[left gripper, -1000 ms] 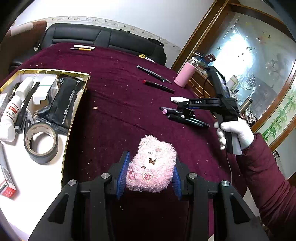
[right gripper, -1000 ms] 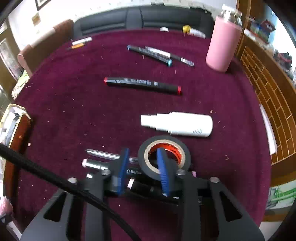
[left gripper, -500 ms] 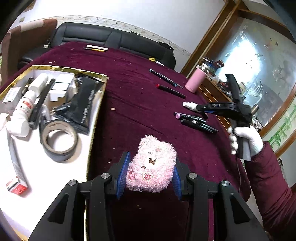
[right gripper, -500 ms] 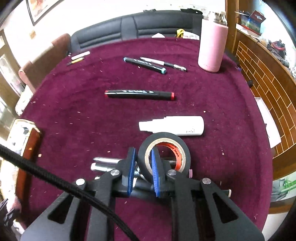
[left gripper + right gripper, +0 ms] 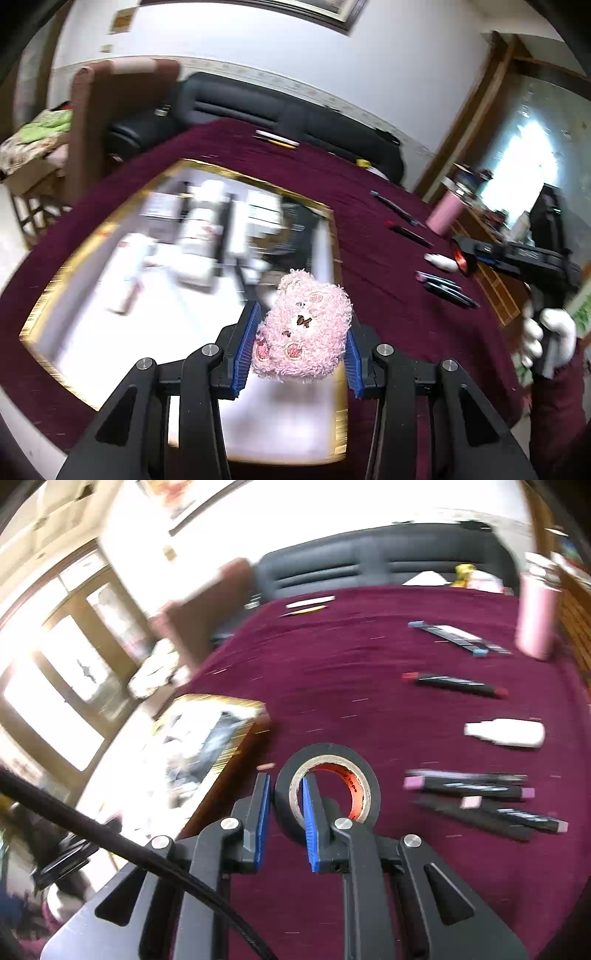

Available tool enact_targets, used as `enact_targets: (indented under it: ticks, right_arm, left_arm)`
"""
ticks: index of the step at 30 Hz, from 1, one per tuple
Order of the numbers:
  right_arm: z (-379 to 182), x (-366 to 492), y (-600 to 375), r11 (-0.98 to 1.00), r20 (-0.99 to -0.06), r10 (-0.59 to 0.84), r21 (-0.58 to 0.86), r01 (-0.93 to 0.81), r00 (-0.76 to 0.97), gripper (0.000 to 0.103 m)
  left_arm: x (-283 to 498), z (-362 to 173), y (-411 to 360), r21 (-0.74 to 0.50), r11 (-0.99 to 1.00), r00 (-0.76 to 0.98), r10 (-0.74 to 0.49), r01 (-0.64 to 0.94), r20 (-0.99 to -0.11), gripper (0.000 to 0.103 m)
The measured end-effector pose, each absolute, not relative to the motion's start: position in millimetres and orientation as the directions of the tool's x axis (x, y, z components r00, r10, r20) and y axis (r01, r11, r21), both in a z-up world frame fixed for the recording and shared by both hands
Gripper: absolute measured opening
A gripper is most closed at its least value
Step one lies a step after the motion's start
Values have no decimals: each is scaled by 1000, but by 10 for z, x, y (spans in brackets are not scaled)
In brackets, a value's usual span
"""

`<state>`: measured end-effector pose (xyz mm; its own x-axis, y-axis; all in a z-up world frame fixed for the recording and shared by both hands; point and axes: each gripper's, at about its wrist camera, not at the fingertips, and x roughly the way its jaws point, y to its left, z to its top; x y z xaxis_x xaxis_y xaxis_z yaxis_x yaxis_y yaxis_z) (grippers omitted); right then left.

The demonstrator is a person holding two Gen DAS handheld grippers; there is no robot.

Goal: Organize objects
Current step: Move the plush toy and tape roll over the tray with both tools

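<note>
The left gripper point(image 5: 299, 339) clamps the pink plush toy point(image 5: 303, 328) between its blue pads, held in the air above the white floor of the gold-rimmed tray point(image 5: 334, 240) on the maroon tablecloth point(image 5: 369, 672). Right of it, the right gripper point(image 5: 284, 805) pinches the wall of the black tape roll point(image 5: 327, 786), one finger inside the ring, lifted off the cloth near the markers point(image 5: 476, 794).

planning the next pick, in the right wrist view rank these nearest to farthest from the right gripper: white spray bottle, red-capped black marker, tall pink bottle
1. White spray bottle, lying to the right gripper's right.
2. Red-capped black marker, beyond it.
3. Tall pink bottle, standing at the far right table edge.
</note>
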<state>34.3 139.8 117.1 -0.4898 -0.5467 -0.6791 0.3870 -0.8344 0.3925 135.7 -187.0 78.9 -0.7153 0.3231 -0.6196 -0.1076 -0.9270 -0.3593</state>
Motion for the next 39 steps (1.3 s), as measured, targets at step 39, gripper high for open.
enact_targets:
  ticks: [39]
  right_arm:
    - [681, 814, -562, -632, -747, -642, 390, 669, -171, 16]
  left_arm:
    - [1272, 438, -2483, -256, -966, -629, 222, -38, -745, 36]
